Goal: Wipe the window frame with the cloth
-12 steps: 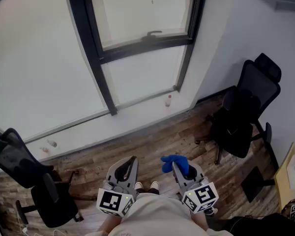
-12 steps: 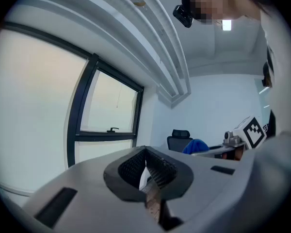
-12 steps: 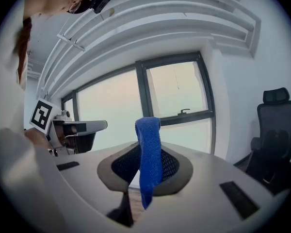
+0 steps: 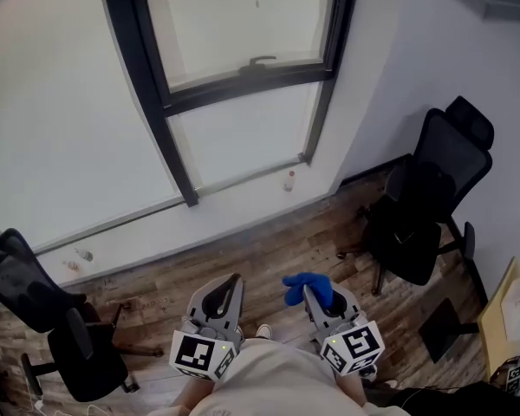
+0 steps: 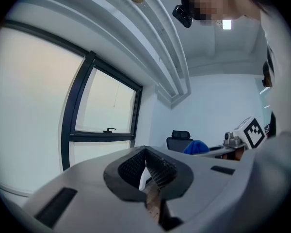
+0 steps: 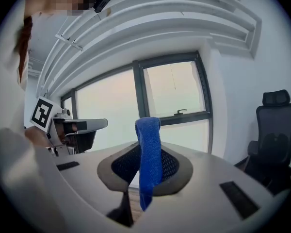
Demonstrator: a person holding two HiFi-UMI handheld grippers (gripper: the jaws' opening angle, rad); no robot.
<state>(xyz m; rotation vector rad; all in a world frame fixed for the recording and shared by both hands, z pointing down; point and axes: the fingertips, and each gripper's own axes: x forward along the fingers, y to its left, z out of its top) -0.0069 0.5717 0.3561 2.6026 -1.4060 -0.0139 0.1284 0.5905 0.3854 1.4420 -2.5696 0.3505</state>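
A black window frame (image 4: 160,102) with a handle (image 4: 261,60) fills the wall ahead, well beyond both grippers. It also shows as the dark window frame (image 6: 140,103) in the right gripper view and the window frame (image 5: 70,125) in the left gripper view. My right gripper (image 4: 310,293) is shut on a blue cloth (image 4: 308,288), which stands up between its jaws as a folded blue cloth (image 6: 148,159). My left gripper (image 4: 229,289) is held low beside it, shut with nothing in it; the left gripper (image 5: 146,171) shows its jaws pressed together.
A black office chair (image 4: 433,193) stands at the right wall, another black chair (image 4: 43,319) at the lower left. A small bottle (image 4: 289,180) and small items (image 4: 80,258) sit on the white sill (image 4: 225,202). Wood floor (image 4: 269,241) lies between me and the window.
The view has shifted slightly; the window and chairs slid a little left and up in the head view. Both grippers keep their places and the cloth stays held.
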